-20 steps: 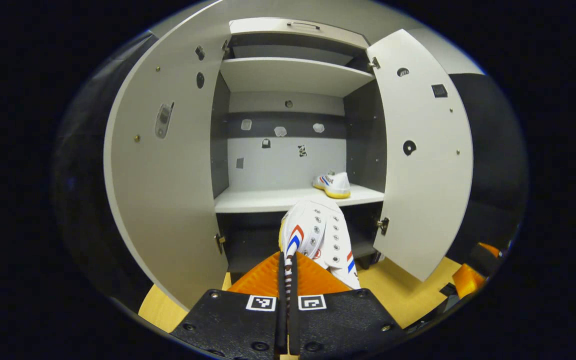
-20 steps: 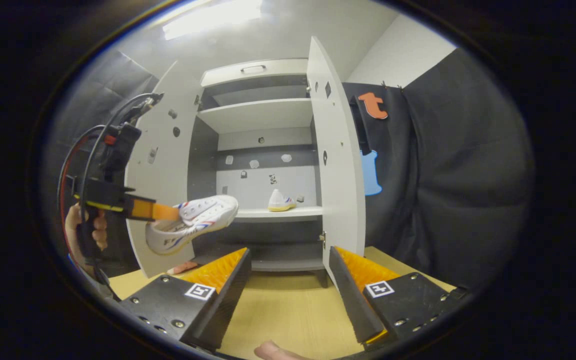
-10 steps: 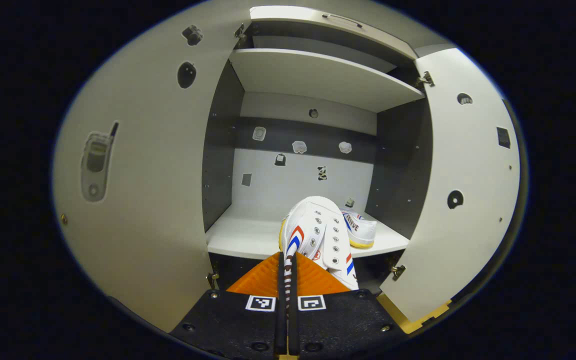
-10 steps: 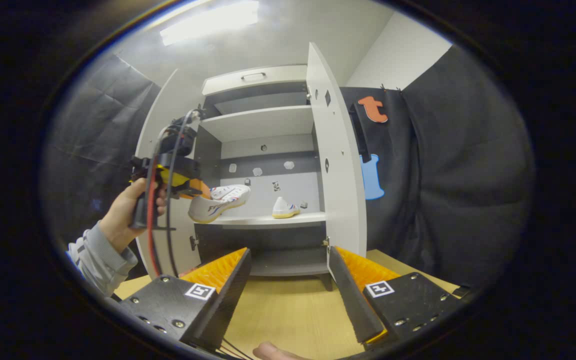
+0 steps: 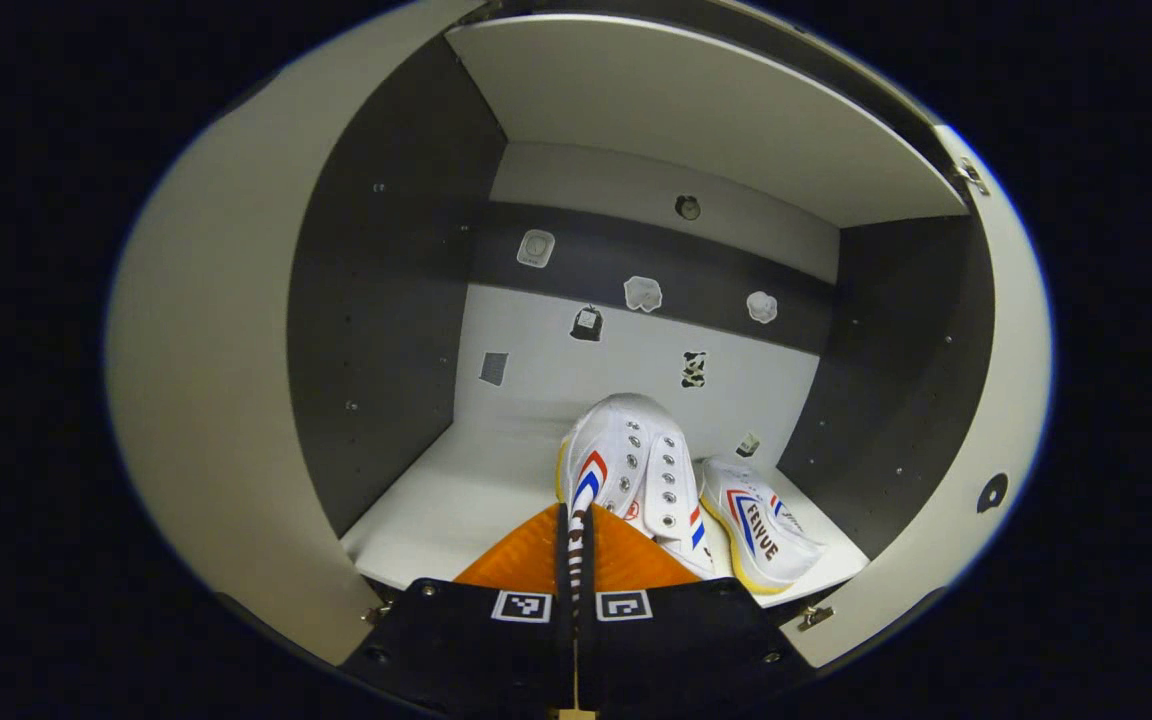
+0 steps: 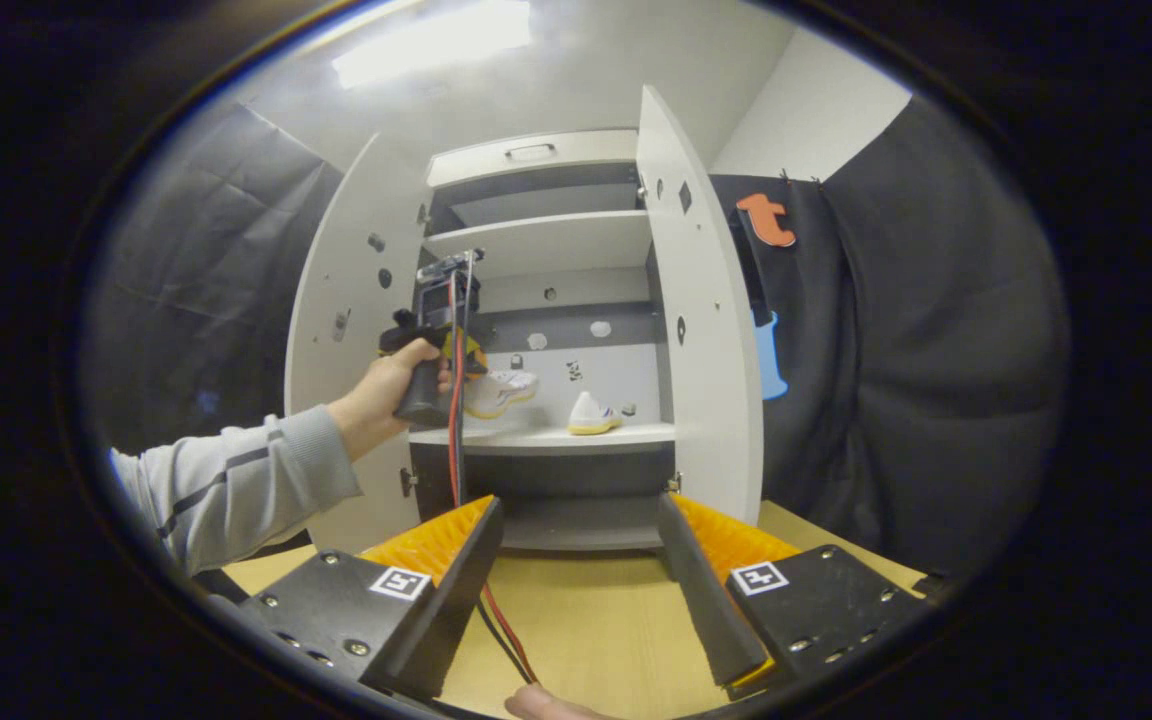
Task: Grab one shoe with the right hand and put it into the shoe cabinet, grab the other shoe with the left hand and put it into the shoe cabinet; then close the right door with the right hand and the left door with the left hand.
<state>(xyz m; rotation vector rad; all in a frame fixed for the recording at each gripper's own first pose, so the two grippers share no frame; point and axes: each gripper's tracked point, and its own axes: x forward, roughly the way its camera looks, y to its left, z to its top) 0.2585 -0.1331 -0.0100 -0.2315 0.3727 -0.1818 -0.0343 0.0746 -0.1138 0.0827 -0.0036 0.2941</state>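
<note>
- In the right gripper view, a dark cloth wall [image 6: 216, 250] is hanging far to the left, and a grey-sleeved arm [image 6: 236, 480] is reaching in from that side toward the shoe cabinet [image 6: 526, 160].
- In the left gripper view, the left door [image 5: 206, 380] is standing open, curving along the left of the left gripper [image 5: 576, 515].
- That gripper's jaws are pressing nearly together, pinching the rim of the held shoe [image 5: 631, 465], which is pointing straight ahead over the pale shelf [image 5: 436, 510]; whether its sole is touching the shelf is hard to judge from here.
- Just right of the tool, the other shoe [image 5: 756, 520] is lying on the same shelf, beside the held one.
- Ahead, small stickers are dotting the grey and white back panel [image 5: 636, 360].
- The right door [image 5: 986, 420] is standing open at the far right.
- The right gripper [image 6: 576, 545] is hanging wide open and empty above the wooden floor [image 6: 596, 630], well back from the cabinet.
</note>
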